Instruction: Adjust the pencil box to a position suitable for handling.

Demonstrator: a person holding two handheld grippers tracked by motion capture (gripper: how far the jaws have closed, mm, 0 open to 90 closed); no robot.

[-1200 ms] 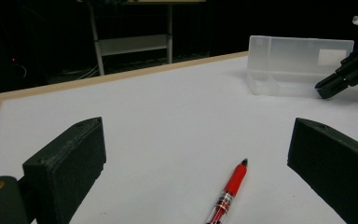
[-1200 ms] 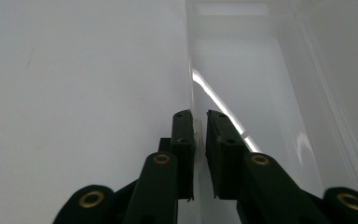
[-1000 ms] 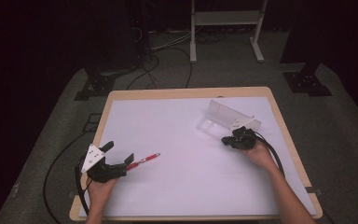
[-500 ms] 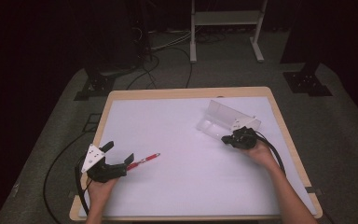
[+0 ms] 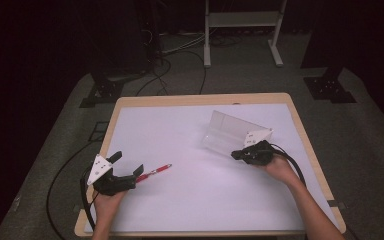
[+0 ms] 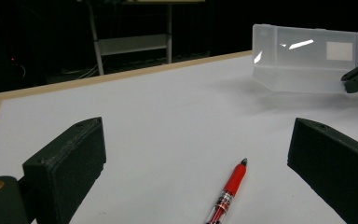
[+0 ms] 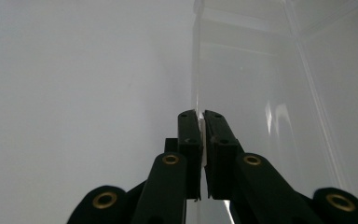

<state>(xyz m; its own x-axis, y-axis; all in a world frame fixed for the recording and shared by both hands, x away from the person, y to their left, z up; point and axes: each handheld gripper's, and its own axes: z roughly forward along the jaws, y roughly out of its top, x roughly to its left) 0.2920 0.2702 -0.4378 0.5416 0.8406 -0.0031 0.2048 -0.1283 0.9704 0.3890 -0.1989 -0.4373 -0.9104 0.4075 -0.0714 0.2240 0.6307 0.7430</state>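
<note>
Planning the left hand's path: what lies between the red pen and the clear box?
Nothing: in the left gripper view, bare white table runs from the red pen to the clear box.

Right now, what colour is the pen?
Red, with a black tip; the pen shows best in the left gripper view.

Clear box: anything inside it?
The clear box looks empty: its far wall and a white label show through the plastic. The right gripper is shut on its wall edge. The bottom is hazy, so small items can't be ruled out.
</note>
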